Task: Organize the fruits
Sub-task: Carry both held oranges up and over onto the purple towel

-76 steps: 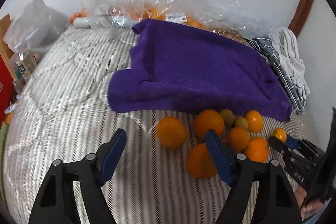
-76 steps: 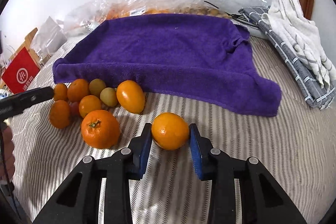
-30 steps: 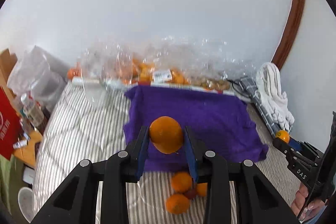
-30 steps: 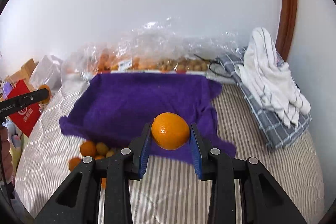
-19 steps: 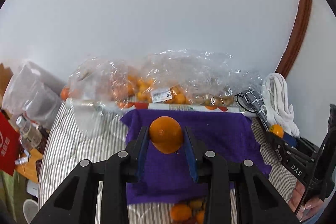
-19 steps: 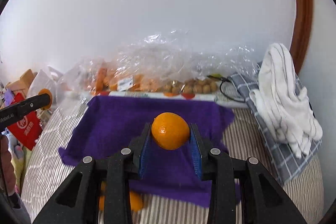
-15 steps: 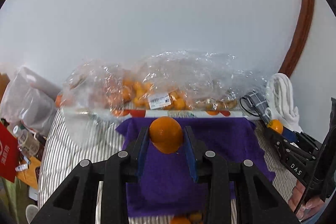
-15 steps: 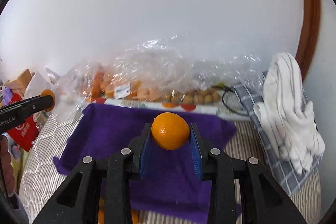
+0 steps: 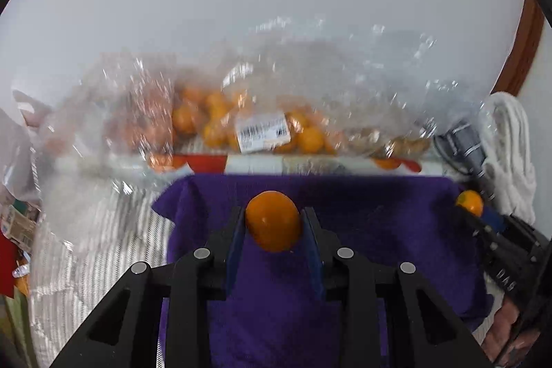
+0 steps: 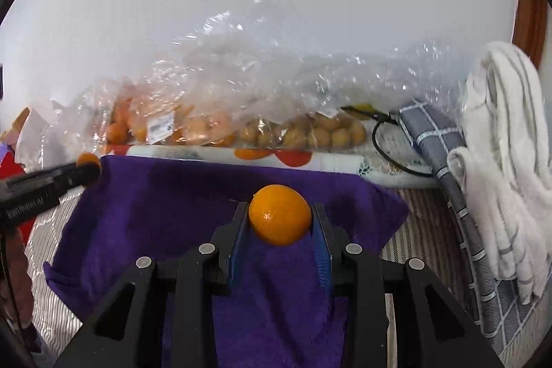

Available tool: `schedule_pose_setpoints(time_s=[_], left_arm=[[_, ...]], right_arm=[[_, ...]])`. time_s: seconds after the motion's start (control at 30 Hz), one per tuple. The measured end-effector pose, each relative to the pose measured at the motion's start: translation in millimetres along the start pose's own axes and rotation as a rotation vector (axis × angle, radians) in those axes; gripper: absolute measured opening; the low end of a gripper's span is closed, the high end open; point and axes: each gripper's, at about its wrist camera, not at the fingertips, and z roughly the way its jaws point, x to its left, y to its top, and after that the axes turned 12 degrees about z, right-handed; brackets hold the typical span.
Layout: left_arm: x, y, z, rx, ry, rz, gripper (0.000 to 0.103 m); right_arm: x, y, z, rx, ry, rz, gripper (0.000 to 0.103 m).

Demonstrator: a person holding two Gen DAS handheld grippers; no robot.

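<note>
My left gripper [image 9: 273, 222] is shut on an orange [image 9: 273, 220], held above the purple towel [image 9: 362, 216] spread on the striped bed. My right gripper [image 10: 280, 217] is shut on a second orange [image 10: 280, 215] over the same purple towel [image 10: 165, 195]. Each gripper shows in the other's view: the right one at the right edge with its orange [image 9: 469, 202], the left one at the left edge with its orange [image 10: 88, 161]. The loose fruit pile on the bed is out of sight.
Clear plastic bags of oranges [image 9: 220, 123] and small brown fruits [image 10: 310, 130] lie along the wall behind the towel. A white towel [image 10: 500, 154] and grey checked cloth [image 10: 445, 140] lie at right, with a black cable [image 10: 390, 150]. Boxes and bags clutter the left.
Both grippers have carried their oranges forward and lower over the purple towel, toward the plastic bags at the wall. The loose fruit pile has dropped out of view.
</note>
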Motion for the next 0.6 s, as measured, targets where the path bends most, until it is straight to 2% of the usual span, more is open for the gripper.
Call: schedule_pose_setpoints(time_s=[0.07, 0.23, 0.6], left_arm=[[-0.6, -1.6, 11.9, 0.037, 0.005, 0.012, 0.031], [-1.4, -4.9, 21.0, 0.049, -0.020, 0.007, 0.031], [-13.0, -10.6, 41.1, 0.125, 0.010, 0.033, 0.032]], right_arm=[[-2.9, -2.4, 7.6, 0.016, -0.006, 0.003, 0.035], [-3.7, -8.4, 20.4, 0.049, -0.021, -0.010, 0.035], [-4.8, -17.5, 47.0, 0.138, -0.053, -0.013, 0.035]])
